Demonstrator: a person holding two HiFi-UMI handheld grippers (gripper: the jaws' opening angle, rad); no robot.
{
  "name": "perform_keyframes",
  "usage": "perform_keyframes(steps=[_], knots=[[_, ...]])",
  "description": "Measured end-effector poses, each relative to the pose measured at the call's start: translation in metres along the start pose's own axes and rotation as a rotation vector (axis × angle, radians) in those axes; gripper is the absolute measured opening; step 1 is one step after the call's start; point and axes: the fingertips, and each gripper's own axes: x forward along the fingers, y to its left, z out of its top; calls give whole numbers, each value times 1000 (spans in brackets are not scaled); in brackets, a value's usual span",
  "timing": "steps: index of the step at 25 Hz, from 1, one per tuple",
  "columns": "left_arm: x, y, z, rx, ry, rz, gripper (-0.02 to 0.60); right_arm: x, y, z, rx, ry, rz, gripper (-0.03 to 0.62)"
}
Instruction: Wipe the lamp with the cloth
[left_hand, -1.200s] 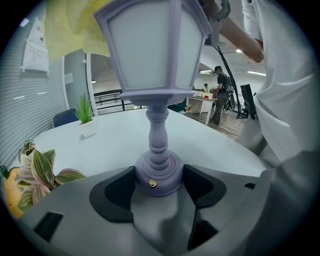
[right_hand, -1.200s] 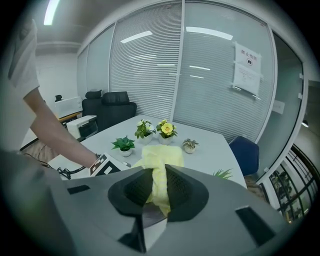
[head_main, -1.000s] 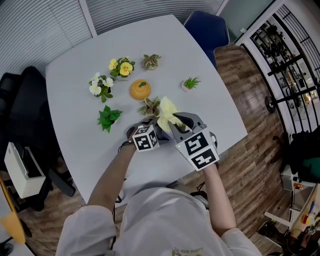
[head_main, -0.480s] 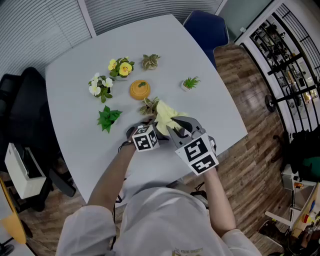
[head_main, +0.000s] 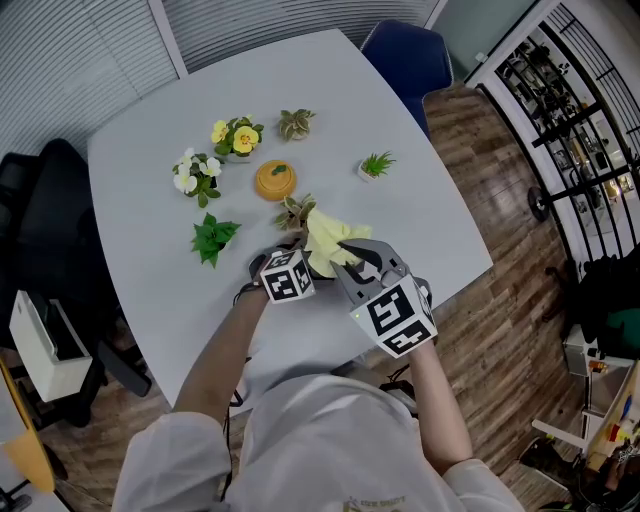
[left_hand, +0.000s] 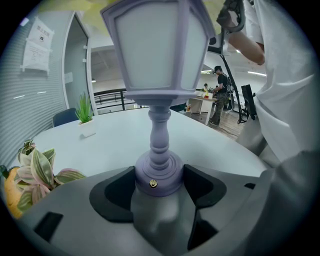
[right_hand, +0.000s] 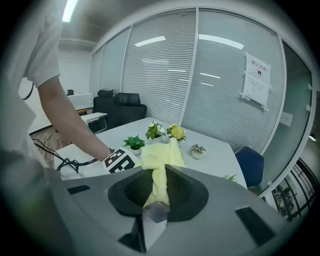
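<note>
The left gripper (left_hand: 159, 181) has its jaws pressed against the round foot of the lamp (left_hand: 157, 60), one on each side. That low grip looks meant to keep the lamp upright and steady and to leave the whole shade free for wiping. The right gripper (right_hand: 159, 192) has its jaws pinching a bunched fold of the yellow cloth (right_hand: 160, 157). The loose end spills forward, so it can be dragged over the lamp without the hard jaws touching it.

In the head view, the lamp sits on the person's side of the round orange ornament (head_main: 276, 180), past the small striped-leaf plant (head_main: 297, 212) that stands just beside that ornament. The lamp is almost wholly hidden there, because the cloth lies over its top. The left gripper view bears this out, with a blur of yellow along the shade's upper edge. I cannot tell whether the foot rests on the worktop (head_main: 150, 150) or is held a little above it.

The lamp is a small lantern type in pale lilac. Its shade has frosted white panels in a sloped frame that narrows downward. Below it are a turned stem with rings and a domed foot with a small brass screw. It looks light and rigid, and no dirt shows on it. The wiping seems to be at the top of the shade, with the panels and stem probably yet to do.
</note>
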Motion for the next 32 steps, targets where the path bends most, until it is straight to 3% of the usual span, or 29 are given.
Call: perform_keyframes(steps=[12,32], knots=[[0,-1,-1,-5,6,-4,312,-13,3,-3,-34,-14,-31,69],[1,0,-1,-8,7,-7,312,-25,7,-30,51,-15,-22,66]])
